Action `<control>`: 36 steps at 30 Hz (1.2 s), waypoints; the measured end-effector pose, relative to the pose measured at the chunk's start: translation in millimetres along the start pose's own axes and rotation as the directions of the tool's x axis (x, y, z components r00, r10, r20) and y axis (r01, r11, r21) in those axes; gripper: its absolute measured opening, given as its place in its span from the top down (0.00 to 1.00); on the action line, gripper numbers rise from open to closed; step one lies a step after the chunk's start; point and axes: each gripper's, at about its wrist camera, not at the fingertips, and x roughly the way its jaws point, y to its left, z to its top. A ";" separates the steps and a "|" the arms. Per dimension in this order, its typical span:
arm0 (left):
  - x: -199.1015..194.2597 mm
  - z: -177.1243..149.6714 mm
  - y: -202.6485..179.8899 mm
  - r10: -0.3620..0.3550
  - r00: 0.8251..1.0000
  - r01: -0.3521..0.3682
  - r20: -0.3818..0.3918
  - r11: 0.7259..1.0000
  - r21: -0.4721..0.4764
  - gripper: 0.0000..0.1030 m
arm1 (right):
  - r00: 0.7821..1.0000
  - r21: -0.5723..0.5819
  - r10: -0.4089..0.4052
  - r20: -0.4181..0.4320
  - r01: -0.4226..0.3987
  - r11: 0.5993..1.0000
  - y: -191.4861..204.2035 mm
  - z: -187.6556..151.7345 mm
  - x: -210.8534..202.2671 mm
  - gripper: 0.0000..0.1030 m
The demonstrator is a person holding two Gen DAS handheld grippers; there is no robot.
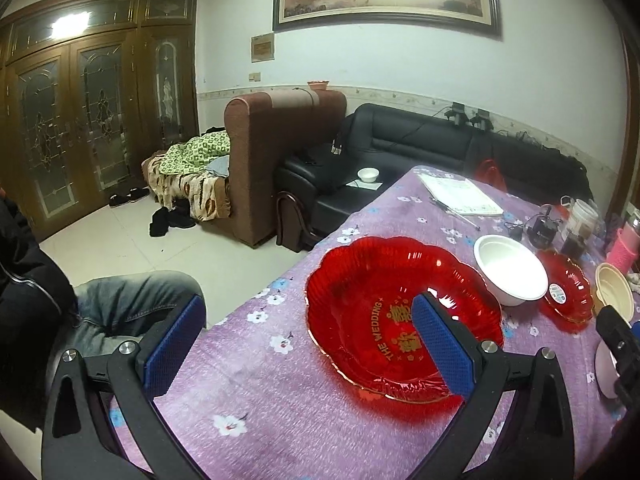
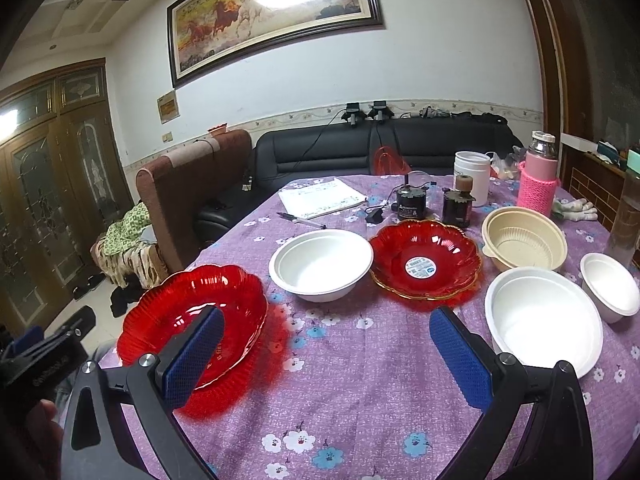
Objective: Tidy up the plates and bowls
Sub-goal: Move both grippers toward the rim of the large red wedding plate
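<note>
Red plate [image 2: 192,320] partly hidden behind right hand-held gripper [image 2: 324,360].

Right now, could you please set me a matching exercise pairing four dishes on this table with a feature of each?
Things:
1. big red plate
2. smaller red plate
3. beige bowl
4. pink bottle

Features:
A. ridged inside wall
B. gold lettering, "THE WEDDING"
C. knitted sleeve
D. round sticker in its middle

Pairs: 1-B, 2-D, 3-A, 4-C
</note>
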 end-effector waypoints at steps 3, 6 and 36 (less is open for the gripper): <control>5.1 -9.0 -2.9 0.017 0.999 -0.017 0.047 1.000 0.003 0.00 | 1.000 -0.005 -0.013 0.008 0.013 1.000 -0.9 -1.3 -0.6 0.01; 13.7 -18.2 -4.4 0.014 0.999 -0.014 0.049 1.000 0.000 0.00 | 0.999 0.000 -0.018 0.028 0.018 1.000 -1.1 -2.8 -2.8 0.01; 7.3 -7.0 23.1 -0.073 0.993 0.068 -0.092 0.996 -0.054 0.00 | 1.000 -0.032 -0.009 -0.003 0.009 0.999 9.0 -2.8 16.3 0.01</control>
